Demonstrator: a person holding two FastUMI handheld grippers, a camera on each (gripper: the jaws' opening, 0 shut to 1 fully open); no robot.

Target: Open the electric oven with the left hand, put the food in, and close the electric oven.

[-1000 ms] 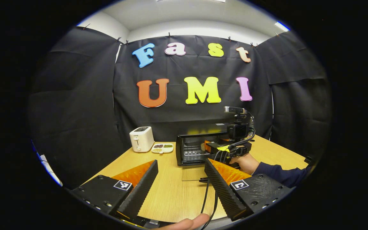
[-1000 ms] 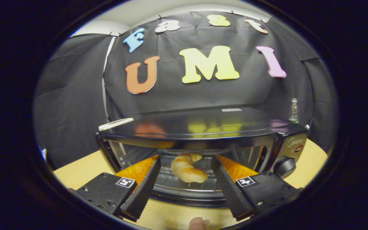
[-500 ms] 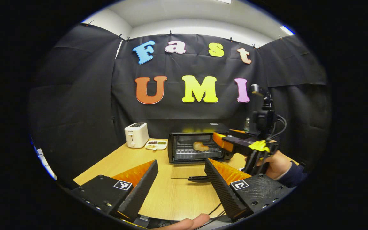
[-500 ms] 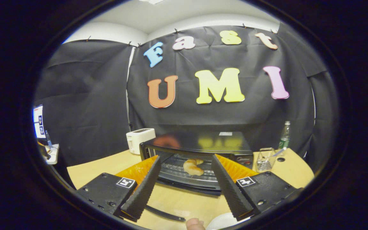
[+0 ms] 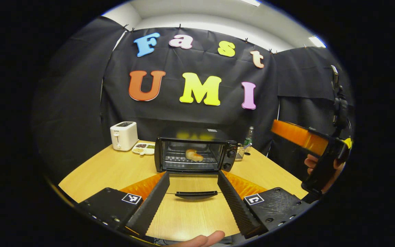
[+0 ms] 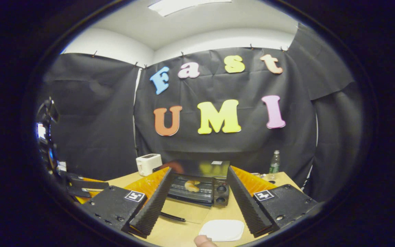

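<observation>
The oven (image 5: 192, 154) door lies flat at 12 o'clock, croissant (image 5: 194, 155) inside. Toaster (image 5: 123, 135) at 10 o'clock, bottle (image 5: 249, 136) at 1. Both the left gripper (image 5: 192, 200) and the right gripper (image 6: 197, 199) are released, holding nothing.

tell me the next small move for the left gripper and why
Probably lower the open left gripper onto the door handle to lift it: the croissant lies on the oven rack and the door is down flat.

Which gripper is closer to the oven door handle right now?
Left. The left gripper points straight at the open oven's door handle, which lies between its fingers. The right gripper is held up high, off to the right of the oven.
</observation>
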